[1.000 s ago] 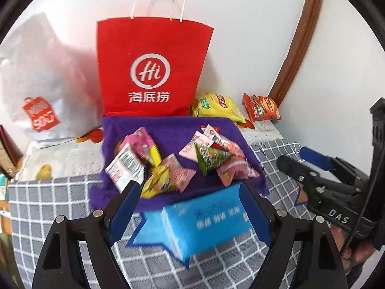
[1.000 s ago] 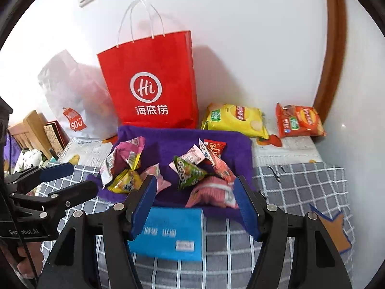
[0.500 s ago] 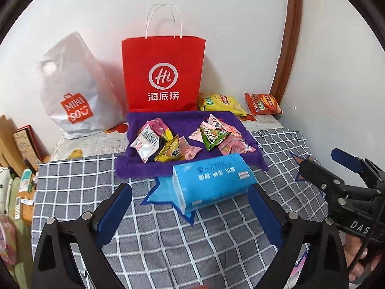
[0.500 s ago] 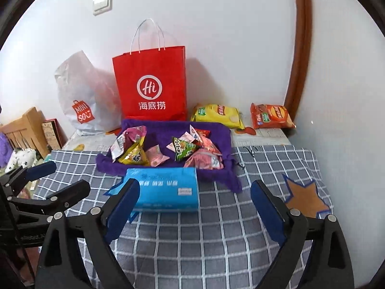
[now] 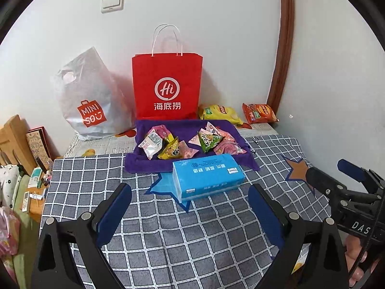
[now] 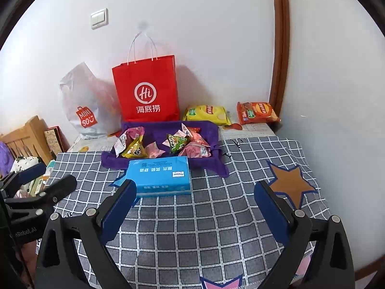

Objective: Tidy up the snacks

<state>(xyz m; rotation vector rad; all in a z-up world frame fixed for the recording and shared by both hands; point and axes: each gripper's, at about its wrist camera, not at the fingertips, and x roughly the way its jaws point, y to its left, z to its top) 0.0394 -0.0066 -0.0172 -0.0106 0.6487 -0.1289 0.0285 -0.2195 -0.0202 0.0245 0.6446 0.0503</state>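
Note:
Several small snack packets [image 5: 168, 142] [image 6: 178, 142] lie on a purple cloth [image 5: 142, 166] [image 6: 113, 161] at the back of the checked table. A yellow chip bag [image 5: 221, 113] [image 6: 207, 114] and an orange chip bag [image 5: 261, 113] [image 6: 257, 112] lie behind it by the wall. A blue tissue pack [image 5: 207, 175] [image 6: 160, 175] lies in front of the cloth. My left gripper [image 5: 190, 207] is open and empty, well short of the tissue pack. My right gripper [image 6: 195, 204] is open and empty, above the tablecloth.
A red paper bag [image 5: 167, 86] [image 6: 146, 89] and a grey Miniso plastic bag [image 5: 86, 96] [image 6: 84, 106] stand against the back wall. The wall closes the right side. Clutter and wooden furniture [image 5: 14, 139] sit off the table's left edge. The tablecloth [image 5: 192, 240] has star patches.
Both grippers have pulled back and away from the purple cloth and tissue pack, so the table looks farther and more of it shows. Both stay open and empty.

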